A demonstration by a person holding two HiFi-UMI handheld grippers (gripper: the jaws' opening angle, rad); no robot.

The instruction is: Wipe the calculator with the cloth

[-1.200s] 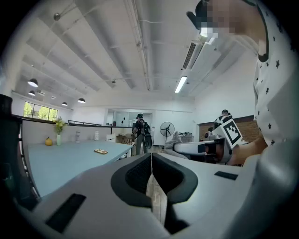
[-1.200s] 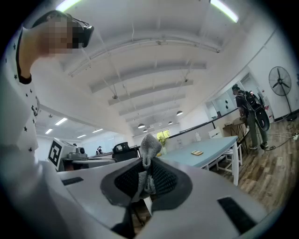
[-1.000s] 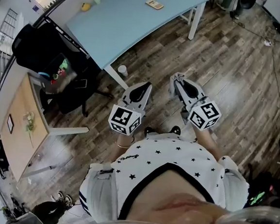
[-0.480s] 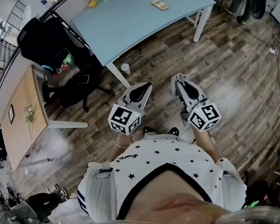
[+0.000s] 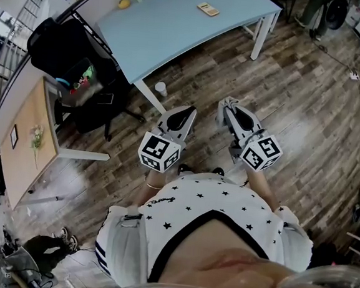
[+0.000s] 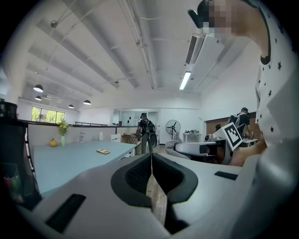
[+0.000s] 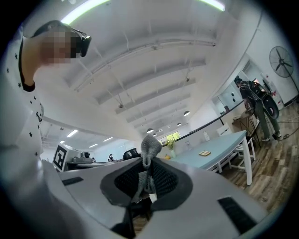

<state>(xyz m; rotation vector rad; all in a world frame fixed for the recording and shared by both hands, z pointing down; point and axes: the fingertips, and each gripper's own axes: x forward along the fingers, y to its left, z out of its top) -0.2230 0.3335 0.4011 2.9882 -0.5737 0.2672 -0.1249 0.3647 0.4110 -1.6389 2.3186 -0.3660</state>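
The calculator (image 5: 208,9) is a small tan slab lying on the far part of the light-blue table (image 5: 171,33); it also shows small in the left gripper view (image 6: 103,151) and the right gripper view (image 7: 204,153). Both grippers are held in front of the person's body, above the wooden floor and well short of the table. My right gripper (image 5: 228,106) is shut on a grey cloth (image 7: 150,148), which bunches up between the pads. My left gripper (image 5: 183,113) is shut with nothing between its jaws (image 6: 152,162).
A black office chair (image 5: 68,61) stands left of the table, beside a wooden desk (image 5: 24,139). A paper cup (image 5: 161,89) sits on the floor by a white table leg (image 5: 151,98). A person (image 6: 144,130) and a fan (image 6: 173,127) stand far off.
The head view has shifted slightly, so the table and chair sit a little further right. Both grippers keep the same pose and stay shut.
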